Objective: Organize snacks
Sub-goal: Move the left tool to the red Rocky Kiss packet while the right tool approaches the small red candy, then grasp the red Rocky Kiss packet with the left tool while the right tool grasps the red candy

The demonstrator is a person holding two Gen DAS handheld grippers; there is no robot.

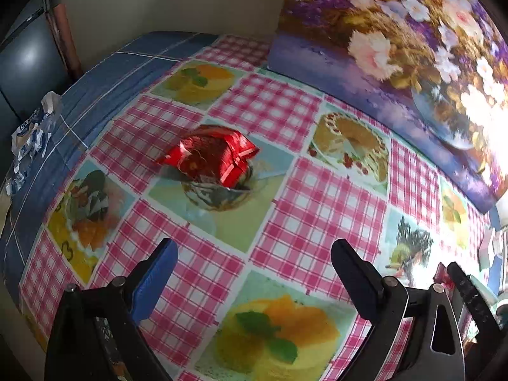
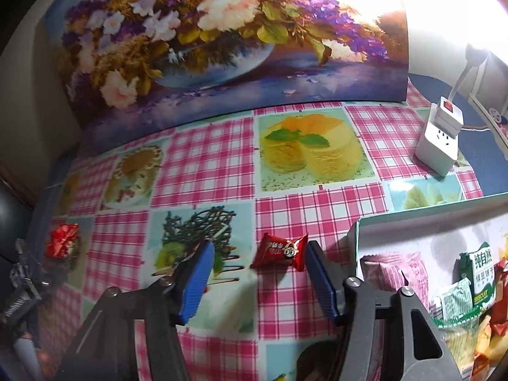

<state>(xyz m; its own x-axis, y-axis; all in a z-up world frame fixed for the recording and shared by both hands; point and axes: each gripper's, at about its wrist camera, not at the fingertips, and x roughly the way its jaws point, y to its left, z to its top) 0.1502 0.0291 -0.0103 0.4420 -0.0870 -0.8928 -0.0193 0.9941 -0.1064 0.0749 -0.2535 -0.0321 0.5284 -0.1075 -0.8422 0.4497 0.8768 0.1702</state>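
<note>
- The left gripper (image 1: 254,254) is held above the tabletop (image 1: 285,190) with its fingers (image 1: 158,273) spread wide and nothing between them; a crumpled red snack packet (image 1: 208,158) lies ahead of it on the printed cloth, well apart from the fingers.
- The right gripper (image 2: 257,273) is likewise released and empty; a small red wrapped candy (image 2: 281,250) lies on the tabletop just ahead of the gap, close to the right-hand finger (image 2: 320,282).
- A white box (image 2: 374,222) holding a green biscuit pack (image 2: 479,273) and other wrapped snacks is seen at the right; it is judged to be the collecting place.
- The candy could be nudged aside instead of being enclosed, because it sits off-centre toward one finger; an uncentred closing would push it along the slick cloth.
- The thin, glossy wrapper could slip out if only a twisted end is pinched.
- The box wall could be struck by the right-hand finger, since the candy lies near it.
- The red packet looks puffy and irregular; it could be crushed or squeezed out sideways if clamped hard on a corner.
- The left view is blurred, so the packet's exact outline cannot be told, and a misjudged descent could catch the cloth.
- The white power strip (image 2: 439,139) and its cord stand well apart from the candy, yet could be snagged by a wide swing.
</note>
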